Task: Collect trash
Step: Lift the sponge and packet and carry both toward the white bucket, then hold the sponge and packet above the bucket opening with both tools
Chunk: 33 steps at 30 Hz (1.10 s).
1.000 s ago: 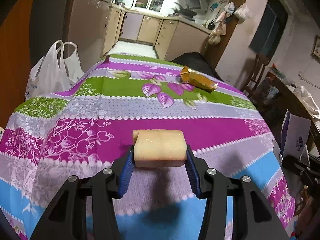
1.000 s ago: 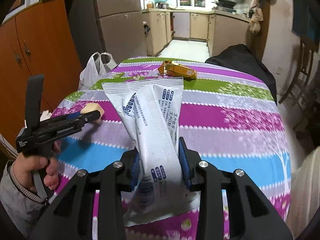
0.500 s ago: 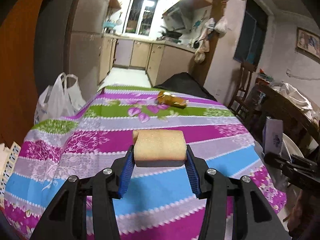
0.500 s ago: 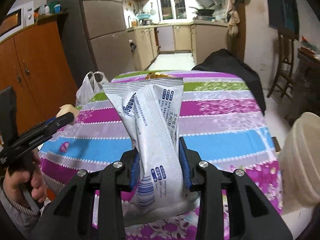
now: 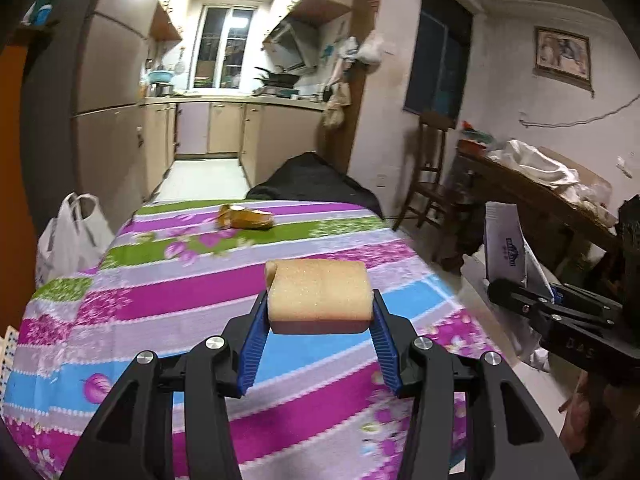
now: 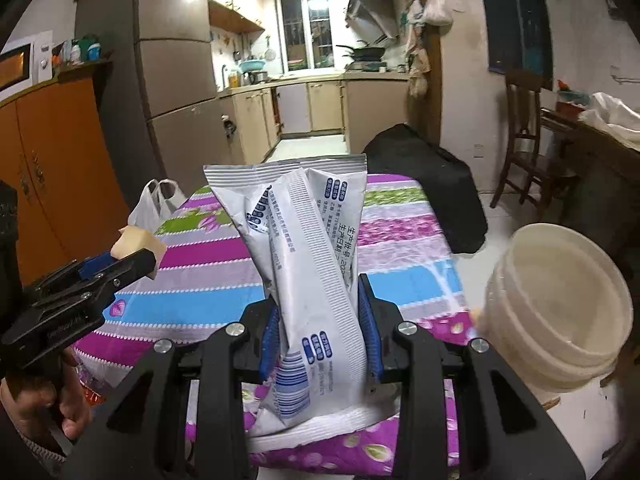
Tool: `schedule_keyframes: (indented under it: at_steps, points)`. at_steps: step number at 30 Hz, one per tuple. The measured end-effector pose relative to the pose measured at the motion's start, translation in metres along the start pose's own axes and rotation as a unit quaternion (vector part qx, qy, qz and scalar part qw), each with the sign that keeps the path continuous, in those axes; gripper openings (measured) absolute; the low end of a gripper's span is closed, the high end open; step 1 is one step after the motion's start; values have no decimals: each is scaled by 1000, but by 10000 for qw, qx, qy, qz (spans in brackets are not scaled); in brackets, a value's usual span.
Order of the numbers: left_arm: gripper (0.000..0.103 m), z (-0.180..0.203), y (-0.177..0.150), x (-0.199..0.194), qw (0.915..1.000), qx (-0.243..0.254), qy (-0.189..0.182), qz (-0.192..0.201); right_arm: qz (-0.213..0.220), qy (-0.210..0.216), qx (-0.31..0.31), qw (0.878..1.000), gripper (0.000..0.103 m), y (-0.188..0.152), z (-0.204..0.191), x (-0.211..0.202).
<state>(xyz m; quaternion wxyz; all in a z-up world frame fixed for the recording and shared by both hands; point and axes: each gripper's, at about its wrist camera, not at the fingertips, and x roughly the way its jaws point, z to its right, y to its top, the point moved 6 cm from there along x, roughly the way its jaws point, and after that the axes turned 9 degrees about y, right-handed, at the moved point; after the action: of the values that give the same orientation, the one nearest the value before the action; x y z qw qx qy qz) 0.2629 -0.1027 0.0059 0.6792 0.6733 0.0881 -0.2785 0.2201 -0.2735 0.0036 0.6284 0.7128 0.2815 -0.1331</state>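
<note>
My left gripper (image 5: 318,308) is shut on a tan sponge (image 5: 318,294), held above the near part of the striped floral table (image 5: 160,304). It also shows in the right wrist view (image 6: 120,260) with the sponge (image 6: 138,242). My right gripper (image 6: 320,312) is shut on a white and blue snack wrapper (image 6: 304,248), held above the table's near right corner; it shows at the right of the left wrist view (image 5: 520,296). An orange wrapper (image 5: 246,218) lies at the table's far end. A cream plastic bucket (image 6: 560,312) stands open to the right of the table.
A white plastic bag (image 5: 70,236) hangs by the table's left side. A black bundle (image 6: 424,176) sits beyond the far end. A wooden chair (image 6: 524,136) and a cluttered side table (image 5: 540,188) stand to the right. Orange cabinets (image 6: 52,168) are on the left.
Both grippers have drawn back and risen from the table, still holding the sponge and the wrapper. The bucket has come further into the right wrist view.
</note>
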Motion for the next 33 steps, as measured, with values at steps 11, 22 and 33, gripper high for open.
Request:
schedule_keyframes:
  at_steps: [11,22,33]
  points:
    - [49,97,23,10,9972,288,-688,14,276,-641,160,9974,33,10,67,-55]
    - [49,217,55,35,9877,717,-1386,-40,253,-1293,490,9901,33,25,159,-100]
    - [49,330,77,96,9746,957,-1957,-521,-445,-1354,1246,9819,33,28,257,-88]
